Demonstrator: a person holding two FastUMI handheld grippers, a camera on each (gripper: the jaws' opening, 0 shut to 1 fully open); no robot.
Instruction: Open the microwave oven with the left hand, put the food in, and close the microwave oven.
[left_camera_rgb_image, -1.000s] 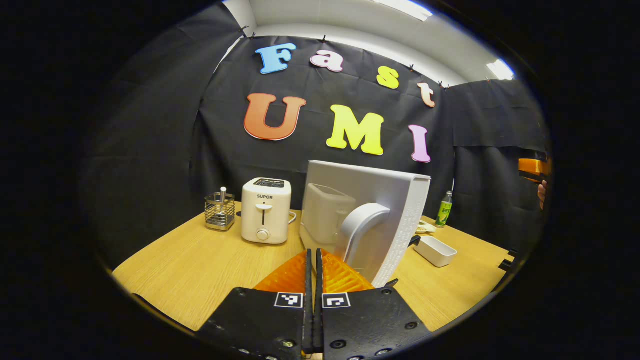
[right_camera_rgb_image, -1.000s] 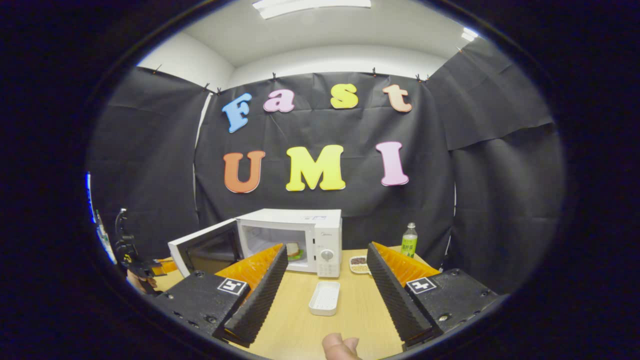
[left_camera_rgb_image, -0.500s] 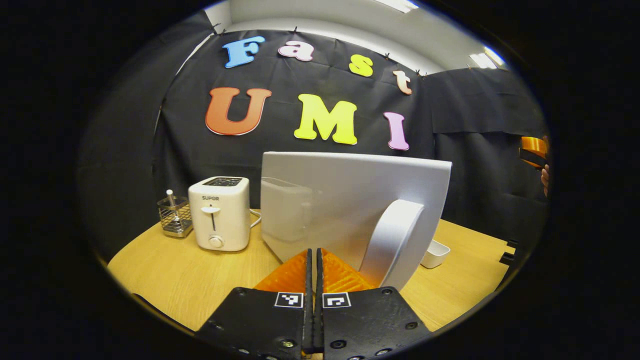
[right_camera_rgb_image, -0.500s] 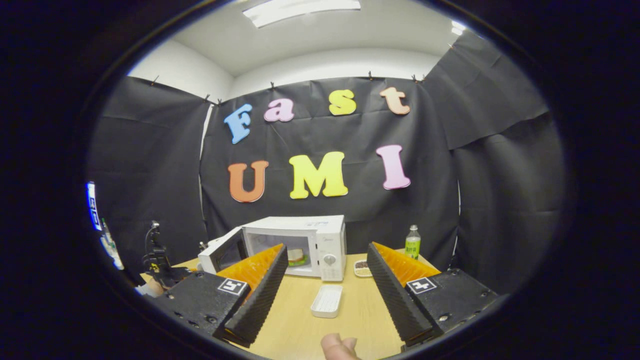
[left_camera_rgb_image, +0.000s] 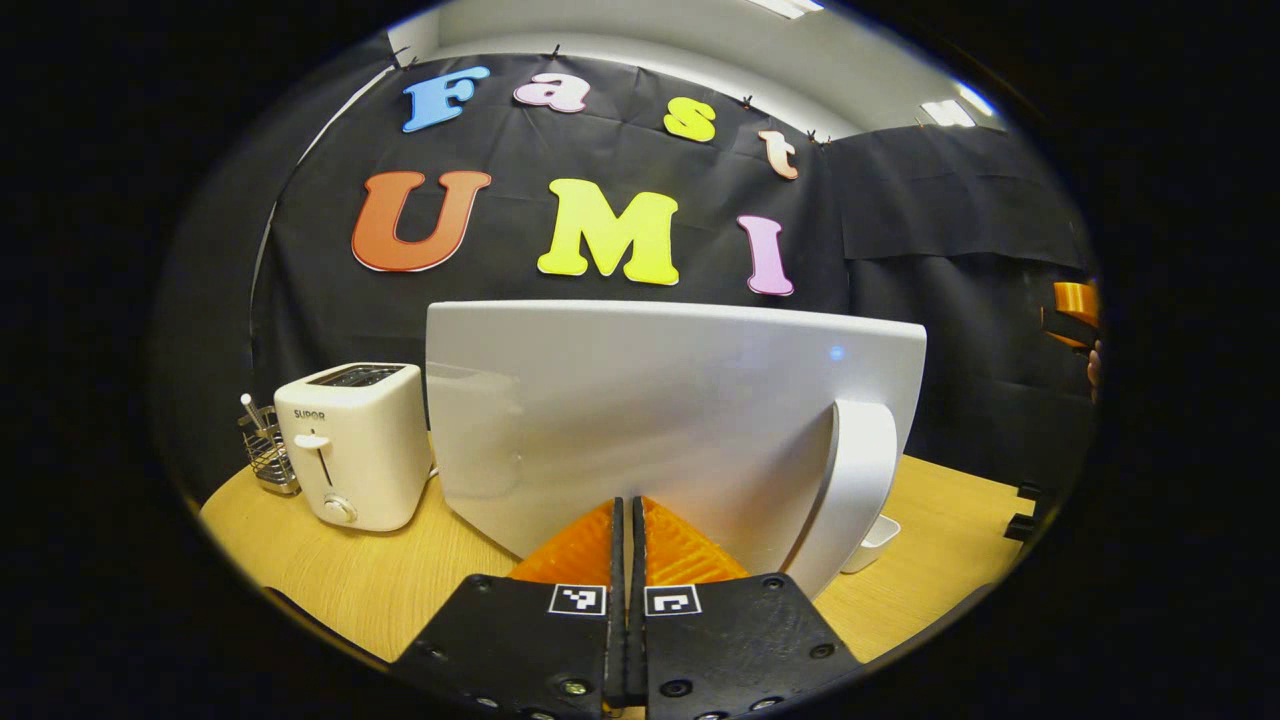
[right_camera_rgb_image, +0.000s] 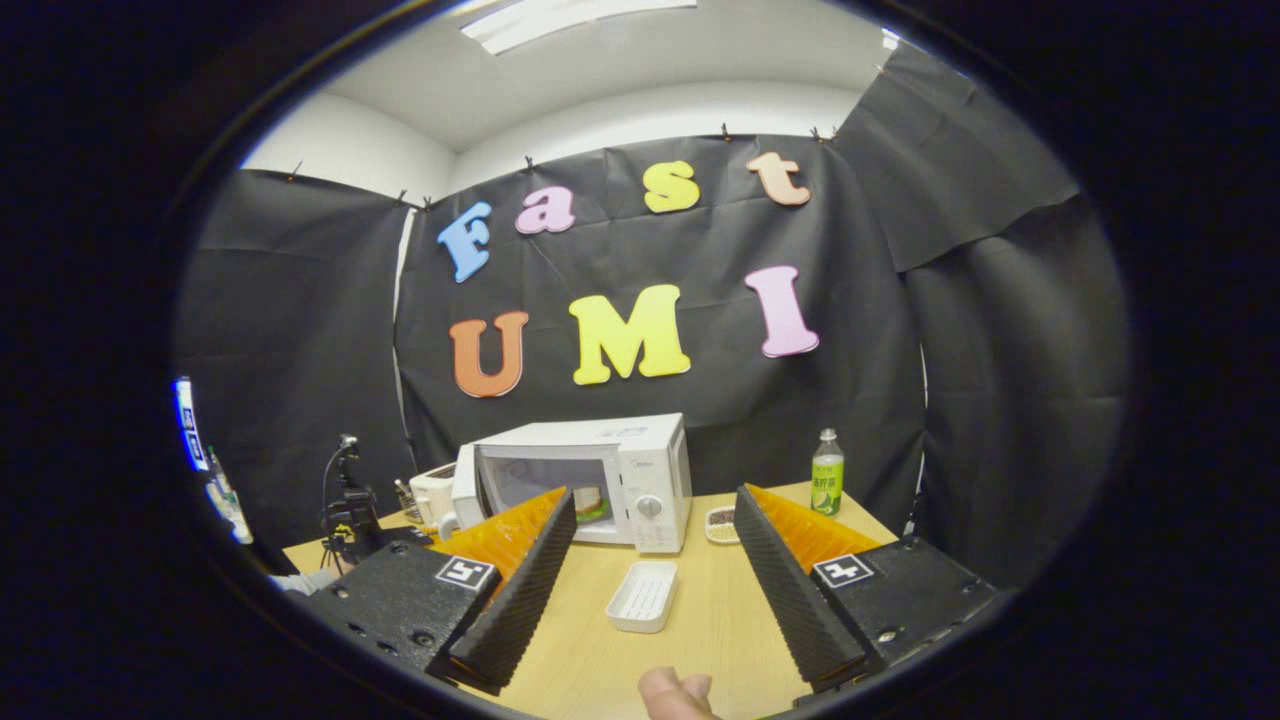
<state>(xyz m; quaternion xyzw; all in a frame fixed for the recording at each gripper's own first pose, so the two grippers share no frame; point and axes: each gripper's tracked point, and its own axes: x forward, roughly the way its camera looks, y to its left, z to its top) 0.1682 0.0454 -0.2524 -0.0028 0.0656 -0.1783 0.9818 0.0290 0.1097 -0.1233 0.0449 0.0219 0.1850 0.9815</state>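
Note:
The white microwave (right_camera_rgb_image: 600, 470) stands at the back of the wooden table (right_camera_rgb_image: 700, 620). Its door (right_camera_rgb_image: 465, 485) is partly open and seen nearly edge-on. A sandwich (right_camera_rgb_image: 590, 500) sits inside the cavity. In the left gripper view the door's outer face (left_camera_rgb_image: 640, 400) looms close, with its curved handle (left_camera_rgb_image: 855, 490) at the right. My left gripper (left_camera_rgb_image: 627, 505) is shut with nothing between its fingers, its tips at the lower part of the door face. My right gripper (right_camera_rgb_image: 655, 497) hangs open well in front of the microwave, holding nothing.
A white toaster (left_camera_rgb_image: 350, 445) and a wire basket (left_camera_rgb_image: 268, 460) stand left of the microwave. An empty white tray (right_camera_rgb_image: 642, 595) lies in front of it. A small dish (right_camera_rgb_image: 718, 520) and a green bottle (right_camera_rgb_image: 826, 485) stand to its right. A thumb (right_camera_rgb_image: 675, 695) shows at the bottom edge.
The door has swung from wide open towards the microwave, with my shut left gripper following against its outer face. The right gripper stays open and drifts only slightly.

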